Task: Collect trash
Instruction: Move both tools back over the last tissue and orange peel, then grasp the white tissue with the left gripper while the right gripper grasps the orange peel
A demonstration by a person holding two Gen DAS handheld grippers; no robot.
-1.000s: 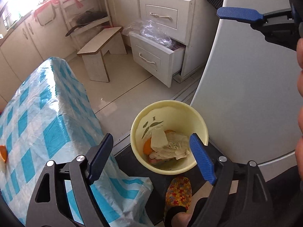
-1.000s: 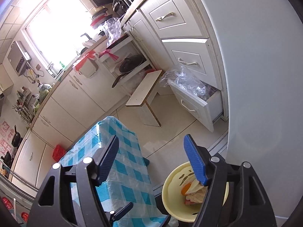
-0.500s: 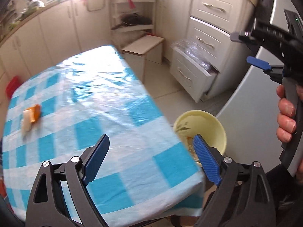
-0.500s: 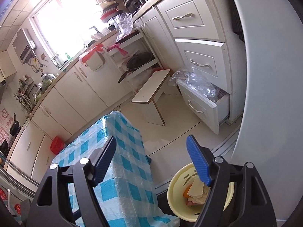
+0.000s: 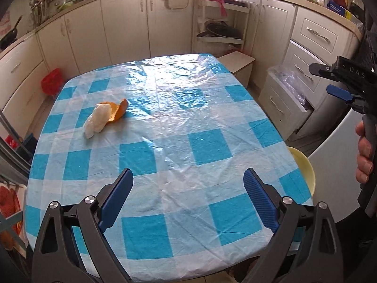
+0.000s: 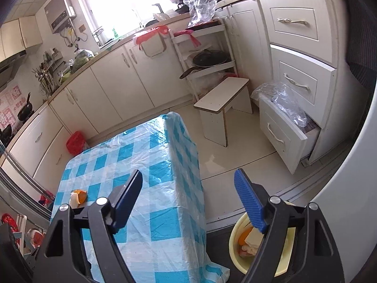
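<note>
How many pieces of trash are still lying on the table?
2: an orange peel and a white crumpled tissue, touching each other on the far left part of the tablecloth. More could be hidden beneath the near jaws.

Checked table (image 5: pixel 200 146) bearing peel scraps (image 5: pixel 106 115)
</note>
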